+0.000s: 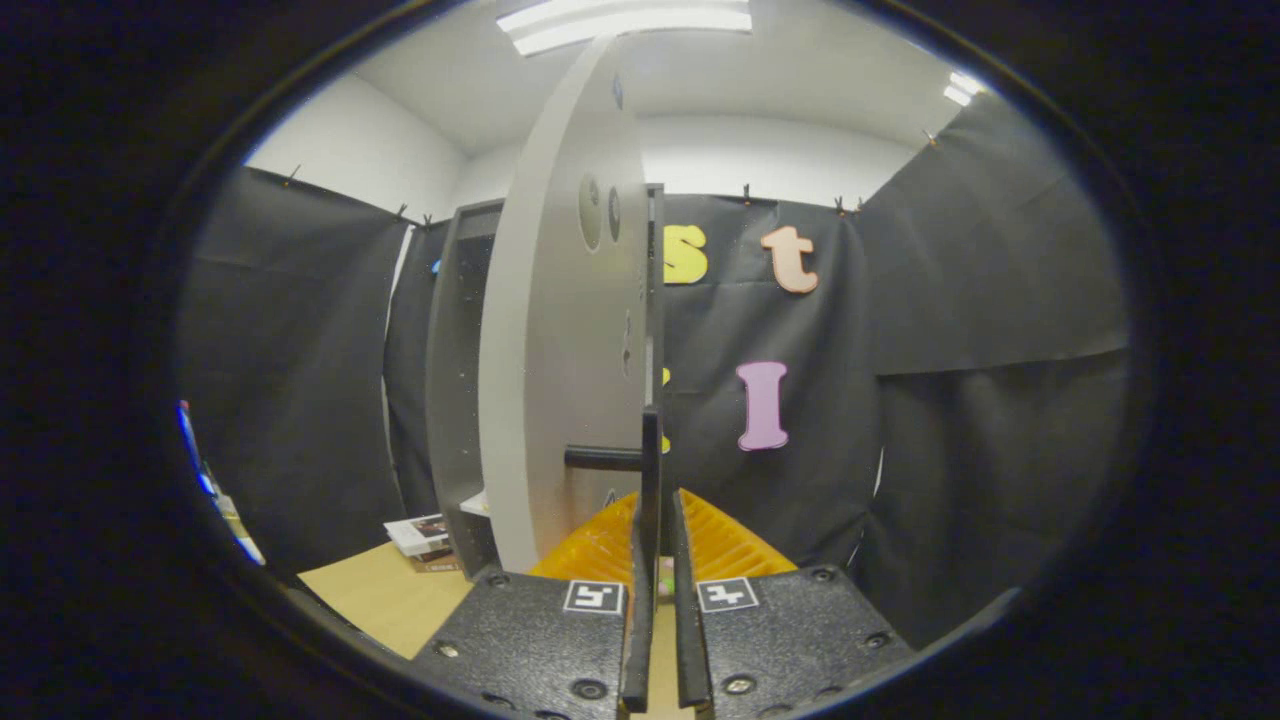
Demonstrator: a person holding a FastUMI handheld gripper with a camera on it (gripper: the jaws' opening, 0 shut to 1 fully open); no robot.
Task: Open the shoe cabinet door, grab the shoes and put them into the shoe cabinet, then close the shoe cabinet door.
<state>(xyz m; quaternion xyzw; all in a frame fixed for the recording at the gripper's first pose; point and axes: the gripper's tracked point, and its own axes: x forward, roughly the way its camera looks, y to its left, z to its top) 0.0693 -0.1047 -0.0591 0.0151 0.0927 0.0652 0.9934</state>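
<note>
Door: pale grey, swung out from the cabinet and seen almost edge-on; it rises just ahead of the fingers and leans over them toward the ceiling; round holes show near its top
Door edge: dark, running straight up from the gap between the fingers
Handle: dark bar on the door's face, low down, just left of the door edge and just above the left finger
Cabinet: dark grey frame standing behind the door, to the door's left; its opening faces this way and the inside is dark
Hand-held gripper: fingers close together with only a thin gap; the door's dark edge lines up with that gap, but I cannot tell whether the fingers pinch the door or merely sit in front of it
Fingers: two upright narrow blades, the ribbed pads flaring out behind them to either side
Tabletop: light wood, showing left of the door's foot and below the cabinet
Booklets: a small stack on the tabletop, beside the cabinet's base, left of the door
Wall: black cloth hanging behind and to both sides of the door
Light: ceiling strip above the door's top
</note>
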